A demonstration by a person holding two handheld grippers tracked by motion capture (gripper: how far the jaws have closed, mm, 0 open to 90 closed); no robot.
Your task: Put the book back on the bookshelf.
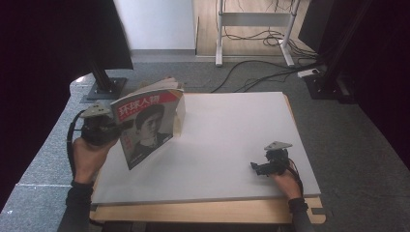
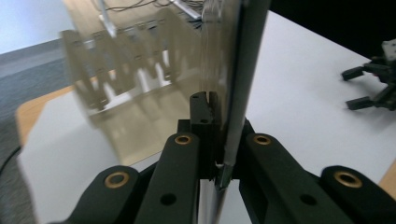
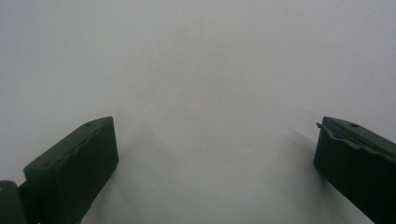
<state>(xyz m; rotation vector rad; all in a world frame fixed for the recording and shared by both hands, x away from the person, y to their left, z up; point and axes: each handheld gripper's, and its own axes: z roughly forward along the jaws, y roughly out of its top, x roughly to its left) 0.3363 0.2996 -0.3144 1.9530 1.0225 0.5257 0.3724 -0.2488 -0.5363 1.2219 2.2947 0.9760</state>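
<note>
Our left tongs (image 1: pixel 112 126) are pressed together on the edge of a magazine (image 1: pixel 147 124), pinching its cover (image 2: pixel 233 93) between both jaws. The magazine is lifted off the table (image 1: pixel 227 140) and tilted, front cover facing us, its pages fanning open just beyond the tongs. Our left hand (image 1: pixel 89 157) grips from below, forearm along the table's edge. Our right tongs (image 1: pixel 260 167) are spread wide, holding nothing, low over the bare white surface, well apart from the magazine, hand (image 1: pixel 285 181) behind them.

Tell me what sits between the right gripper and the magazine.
Nothing visible does. The magazine is clamped upright by the left gripper at the white board's left side. The right gripper rests open near its right edge, with bare board between them.
</note>
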